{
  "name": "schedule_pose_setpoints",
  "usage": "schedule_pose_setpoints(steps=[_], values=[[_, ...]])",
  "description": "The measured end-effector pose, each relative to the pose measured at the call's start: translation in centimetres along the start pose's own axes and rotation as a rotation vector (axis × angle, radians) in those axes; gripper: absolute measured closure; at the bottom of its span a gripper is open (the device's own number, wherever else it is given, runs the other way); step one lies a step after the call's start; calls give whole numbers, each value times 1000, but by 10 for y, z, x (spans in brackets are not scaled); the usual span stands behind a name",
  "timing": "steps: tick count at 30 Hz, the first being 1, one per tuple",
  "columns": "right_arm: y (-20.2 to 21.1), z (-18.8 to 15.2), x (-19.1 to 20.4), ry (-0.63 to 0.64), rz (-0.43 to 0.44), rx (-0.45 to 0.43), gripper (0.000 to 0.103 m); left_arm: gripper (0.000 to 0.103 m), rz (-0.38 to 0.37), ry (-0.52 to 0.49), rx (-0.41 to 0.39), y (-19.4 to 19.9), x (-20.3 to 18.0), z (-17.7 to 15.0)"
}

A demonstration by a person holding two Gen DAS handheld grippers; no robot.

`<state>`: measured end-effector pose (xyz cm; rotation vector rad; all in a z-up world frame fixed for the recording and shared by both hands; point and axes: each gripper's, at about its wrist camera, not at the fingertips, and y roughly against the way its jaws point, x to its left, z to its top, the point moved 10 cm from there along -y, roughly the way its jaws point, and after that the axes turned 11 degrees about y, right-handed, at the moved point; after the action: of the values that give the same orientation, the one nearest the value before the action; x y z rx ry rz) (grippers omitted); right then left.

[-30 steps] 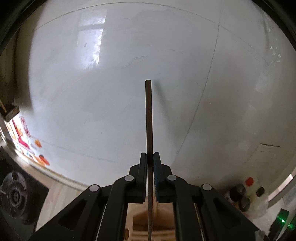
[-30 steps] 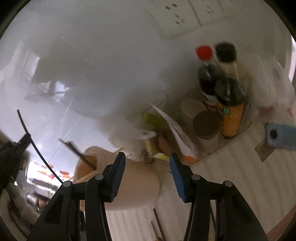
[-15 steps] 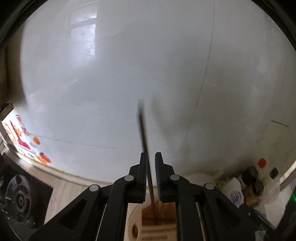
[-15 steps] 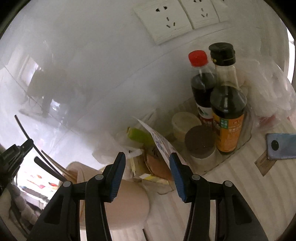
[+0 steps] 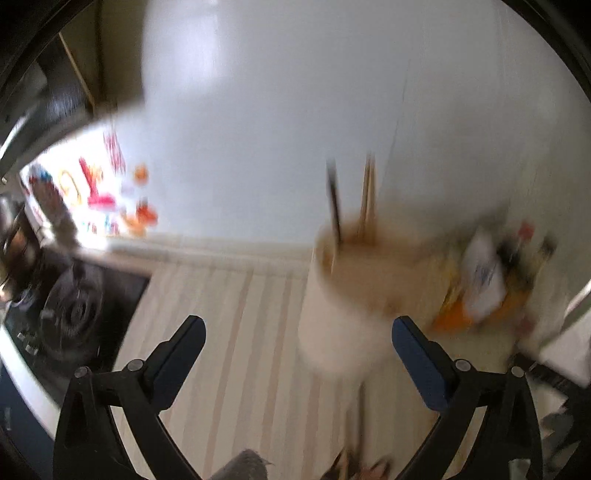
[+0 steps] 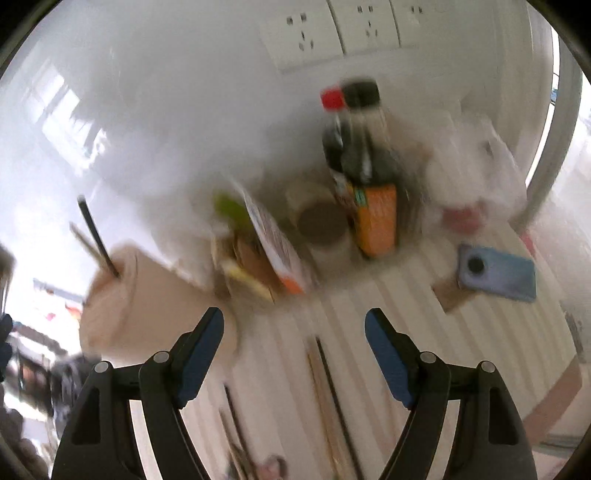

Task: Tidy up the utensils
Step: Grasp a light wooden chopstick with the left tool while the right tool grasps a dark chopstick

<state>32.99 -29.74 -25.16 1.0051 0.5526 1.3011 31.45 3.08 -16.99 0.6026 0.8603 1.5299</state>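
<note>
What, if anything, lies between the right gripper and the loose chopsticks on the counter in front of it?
Nothing visible. The right gripper stands open and empty, its jaws having just been opening, and the loose chopsticks lie on bare striped counter just below and between the jaws. The utensil holder stands off to the left, clear of that path.

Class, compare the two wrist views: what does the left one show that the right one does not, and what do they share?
Left wrist only: the stove burner and colourful packaging at the left.
Right wrist only: wall sockets, sauce bottles, a blue phone, and loose chopsticks on the counter.
Both: the beige holder with chopsticks standing in it, and open, empty jaws.
</note>
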Motion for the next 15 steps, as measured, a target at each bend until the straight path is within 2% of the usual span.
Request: schedule_pose_setpoints(steps=[3,5,6,8,10,11,15], values=[[-21,-40,-5,33,18,108,27,0,71,-34,129,-34,2,-57],[-41,-64,-7,54,23,196,47,0,90,-55,197,-55,-1,-84],[-53,-77,-7,62,32,242,52,0,97,-60,223,-62,-1,-96],[-73,-98,-3,74,56,312,69,3,103,-73,269,-77,-6,-117],[-91,-116,1,106,52,366,75,16,100,-80,333,-92,-9,-139],[-97,-123,1,117,44,382,77,32,97,-82,361,-98,-11,-148],[-107,-136,-11,102,0,389,79,63,87,-110,462,-118,-17,-182]])
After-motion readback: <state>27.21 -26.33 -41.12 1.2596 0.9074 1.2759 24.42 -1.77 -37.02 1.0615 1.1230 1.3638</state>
